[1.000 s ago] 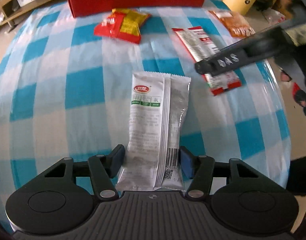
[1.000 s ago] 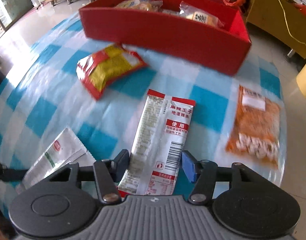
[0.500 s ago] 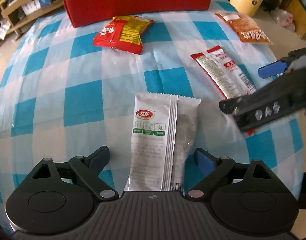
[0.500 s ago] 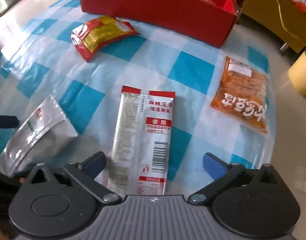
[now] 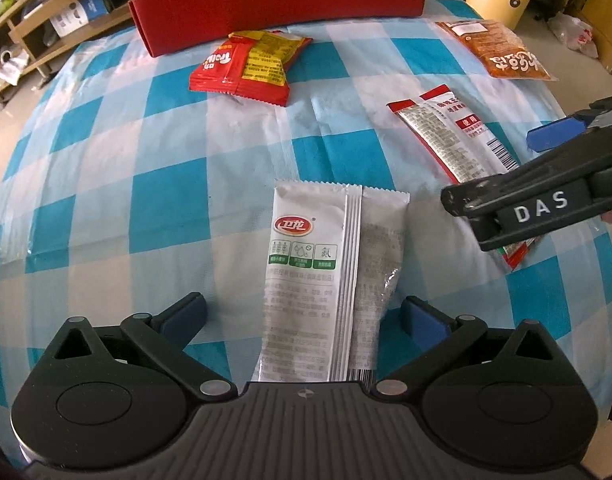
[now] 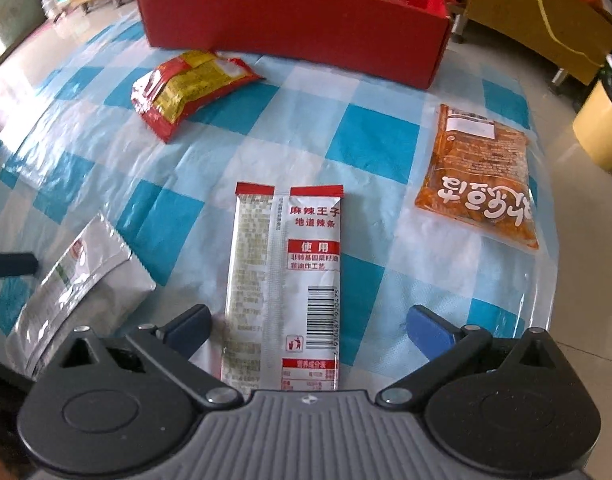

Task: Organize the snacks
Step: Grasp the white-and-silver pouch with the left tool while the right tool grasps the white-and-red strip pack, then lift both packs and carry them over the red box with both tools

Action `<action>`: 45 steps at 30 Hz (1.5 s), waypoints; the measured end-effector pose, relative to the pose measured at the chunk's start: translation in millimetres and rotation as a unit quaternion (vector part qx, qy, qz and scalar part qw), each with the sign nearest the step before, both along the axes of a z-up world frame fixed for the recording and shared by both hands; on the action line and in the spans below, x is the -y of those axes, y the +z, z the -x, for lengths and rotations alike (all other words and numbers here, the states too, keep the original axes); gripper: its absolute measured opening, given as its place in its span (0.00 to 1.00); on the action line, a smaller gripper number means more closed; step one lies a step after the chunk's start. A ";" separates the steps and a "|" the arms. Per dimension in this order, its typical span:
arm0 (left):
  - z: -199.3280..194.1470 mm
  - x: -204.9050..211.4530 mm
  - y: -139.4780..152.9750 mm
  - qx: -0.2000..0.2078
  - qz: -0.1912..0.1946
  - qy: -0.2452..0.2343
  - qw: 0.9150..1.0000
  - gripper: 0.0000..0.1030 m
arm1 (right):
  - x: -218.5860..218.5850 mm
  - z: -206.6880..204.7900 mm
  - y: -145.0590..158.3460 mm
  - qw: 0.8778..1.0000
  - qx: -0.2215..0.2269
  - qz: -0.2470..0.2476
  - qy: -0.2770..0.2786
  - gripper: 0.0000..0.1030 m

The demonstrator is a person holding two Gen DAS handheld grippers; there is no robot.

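The left claw [image 5: 302,316] is opening, its jaws wide either side of the silver snack packet [image 5: 330,280] lying flat on the tabletop [image 5: 106,184], pads clear of it; the right claw [image 6: 306,326] stands released astride the red-and-white spicy strip packet [image 6: 286,280], near the tabletop's right edge; farther off lie the red-and-yellow snack bag [image 6: 186,88] and the orange snack pouch [image 6: 478,176]; the red box [image 6: 298,28] sits at the far edge.
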State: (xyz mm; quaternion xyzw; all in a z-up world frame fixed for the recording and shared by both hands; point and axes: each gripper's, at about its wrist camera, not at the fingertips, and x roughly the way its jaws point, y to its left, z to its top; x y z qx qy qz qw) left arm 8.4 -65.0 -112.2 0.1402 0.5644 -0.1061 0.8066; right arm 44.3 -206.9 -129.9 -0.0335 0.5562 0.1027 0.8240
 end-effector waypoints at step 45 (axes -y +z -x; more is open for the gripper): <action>-28.2 -23.7 50.9 0.032 0.106 0.064 0.992 0.49 | -0.2 3.0 60.1 0.993 0.065 -0.095 -0.012 0.42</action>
